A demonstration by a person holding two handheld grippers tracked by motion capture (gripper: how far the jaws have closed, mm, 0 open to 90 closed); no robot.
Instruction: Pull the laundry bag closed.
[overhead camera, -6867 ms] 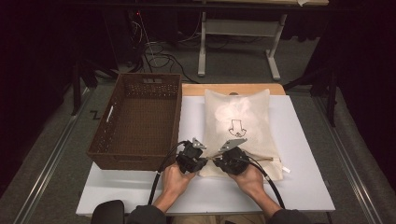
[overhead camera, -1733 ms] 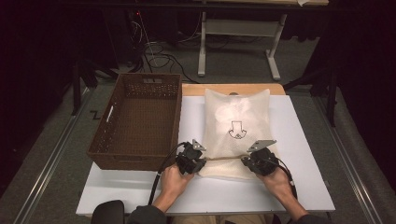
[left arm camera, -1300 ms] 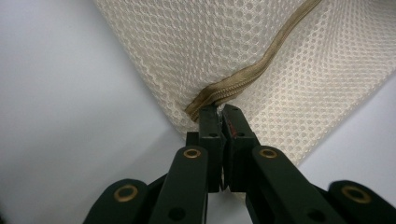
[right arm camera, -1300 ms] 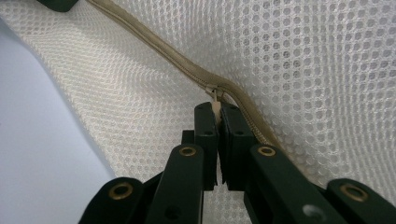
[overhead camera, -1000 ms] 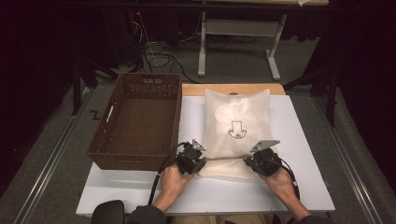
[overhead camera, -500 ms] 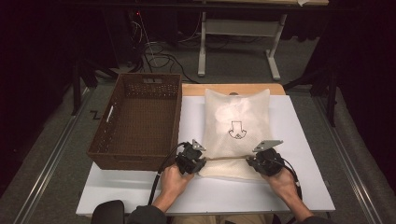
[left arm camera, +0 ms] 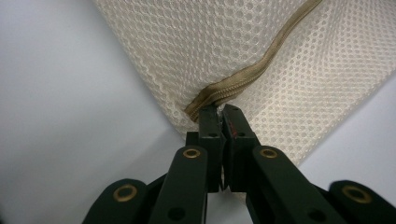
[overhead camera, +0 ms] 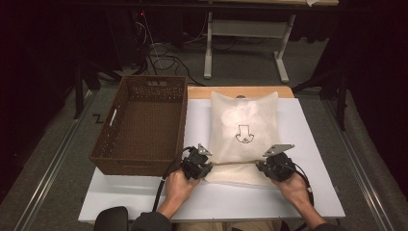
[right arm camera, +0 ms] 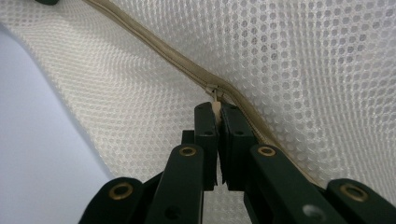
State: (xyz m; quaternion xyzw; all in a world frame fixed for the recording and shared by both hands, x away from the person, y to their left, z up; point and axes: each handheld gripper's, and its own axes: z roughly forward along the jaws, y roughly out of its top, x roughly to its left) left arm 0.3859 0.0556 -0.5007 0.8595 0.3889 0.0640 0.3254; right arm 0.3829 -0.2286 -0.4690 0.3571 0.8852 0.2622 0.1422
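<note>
A cream mesh bag point(overhead camera: 243, 130) with a small black emblem lies flat on the white table point(overhead camera: 144, 197). A tan zipper point(overhead camera: 235, 163) runs across its near end. My left gripper point(overhead camera: 204, 168) is at the zipper's left end. In the left gripper view this gripper point(left arm camera: 220, 112) is shut on the zipper's end point(left arm camera: 201, 100) at the bag's corner. My right gripper point(overhead camera: 262, 166) is at the right part of the zipper. In the right gripper view it point(right arm camera: 216, 109) is shut on the small zipper pull point(right arm camera: 215, 99), with the zipper point(right arm camera: 154, 44) running off to the upper left.
A brown wicker basket point(overhead camera: 139, 166) stands on the table's left side, close to my left hand. A wooden board edge point(overhead camera: 202, 91) shows behind the bag. Dark floor, cables and a desk frame point(overhead camera: 209, 53) lie beyond the table.
Since the oldest frame my right gripper has slid right along the zipper, away from the left one. Over the last second both hands have stayed nearly still.
</note>
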